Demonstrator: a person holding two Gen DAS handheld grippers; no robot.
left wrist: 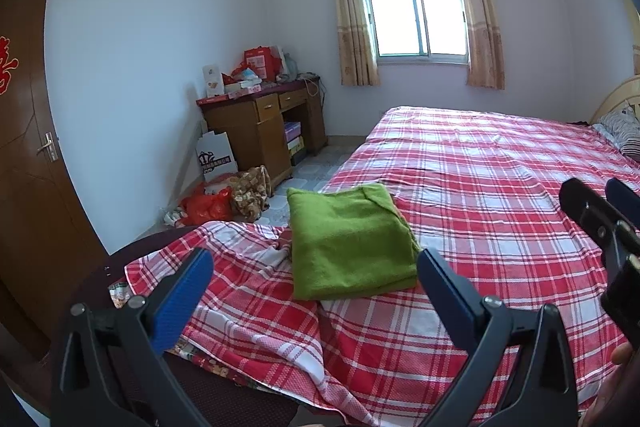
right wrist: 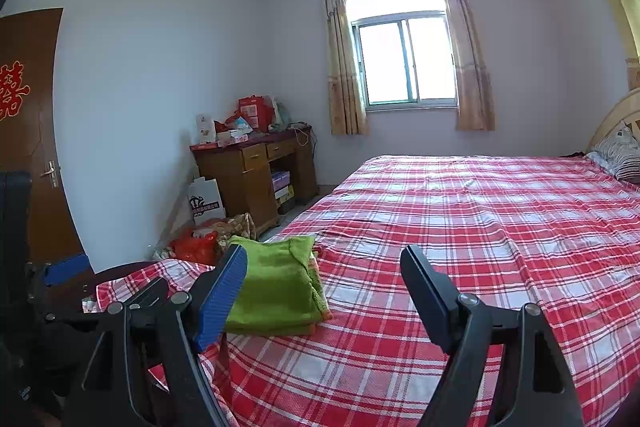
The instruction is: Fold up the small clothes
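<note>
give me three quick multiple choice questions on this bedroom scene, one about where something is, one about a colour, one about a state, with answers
1. Where does the folded garment lie?
A. on the wooden desk
B. on the plaid bed sheet near the bed's corner
C. on the floor by the door

2. What colour is the folded garment?
A. green
B. blue
C. white

3. How does the left gripper stand?
A. shut on the garment
B. shut on the sheet
C. open, holding nothing

Answers:
1. B, it rests on the red and white plaid bed sheet close to the near corner, with the wooden desk off against the wall.
2. A, the cloth is bright green in both wrist views.
3. C, its two fingers stand wide apart with only bed and garment seen beyond them; the right gripper is likewise open.
</note>
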